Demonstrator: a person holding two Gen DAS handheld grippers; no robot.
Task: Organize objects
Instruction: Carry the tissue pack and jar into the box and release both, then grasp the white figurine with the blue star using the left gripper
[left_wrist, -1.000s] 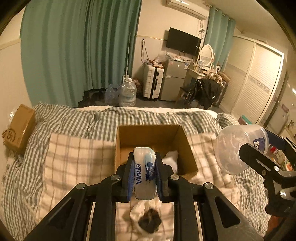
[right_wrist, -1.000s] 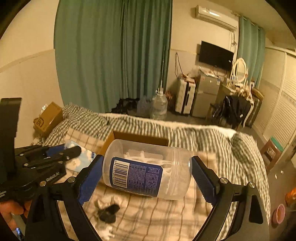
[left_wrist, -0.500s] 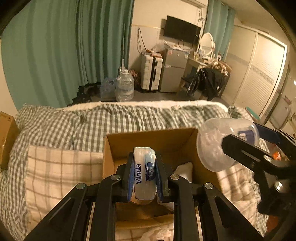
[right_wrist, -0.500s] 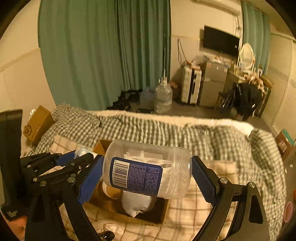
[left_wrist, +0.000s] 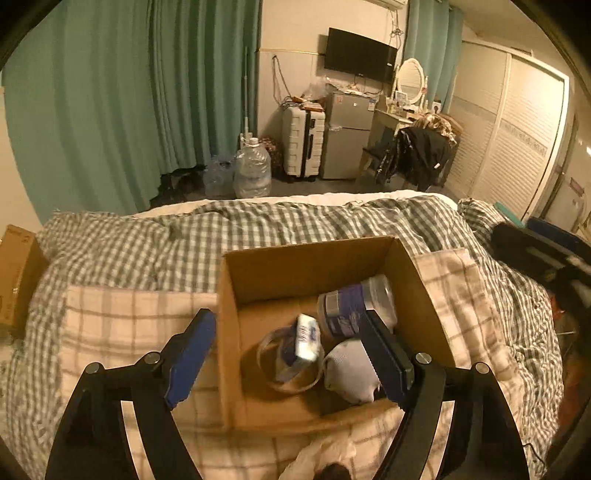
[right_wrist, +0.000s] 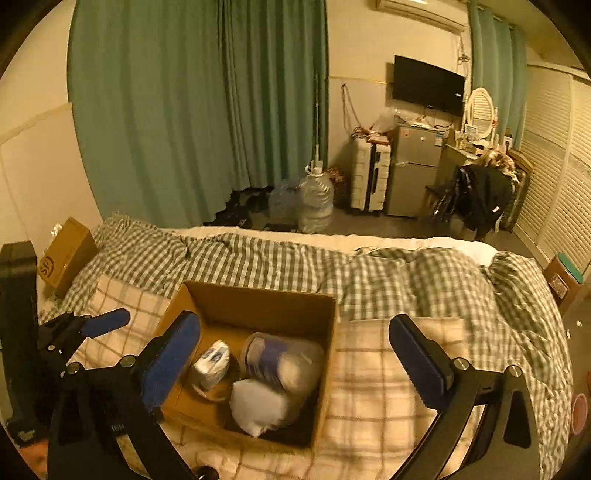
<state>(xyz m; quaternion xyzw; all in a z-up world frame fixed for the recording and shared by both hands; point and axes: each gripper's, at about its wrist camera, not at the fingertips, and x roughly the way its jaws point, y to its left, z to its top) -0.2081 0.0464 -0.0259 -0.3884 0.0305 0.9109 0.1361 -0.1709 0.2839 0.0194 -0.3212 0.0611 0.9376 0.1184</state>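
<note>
An open cardboard box sits on the bed; it also shows in the right wrist view. Inside lie a Vinda tissue pack resting on a tape roll, a clear plastic jar with a blue label on its side, and a white bundle. My left gripper is open and empty, hovering over the box. My right gripper is open and empty above the box. The left gripper also shows at the left of the right wrist view.
The box rests on a beige plaid blanket over a green checked duvet. A white and dark item lies in front of the box. A second cardboard box sits at the bed's left edge. Water jugs stand on the floor beyond.
Both grippers opened. The tissue pack dropped from the left gripper and the jar from the right gripper into the box. The right gripper drew back to the right.
</note>
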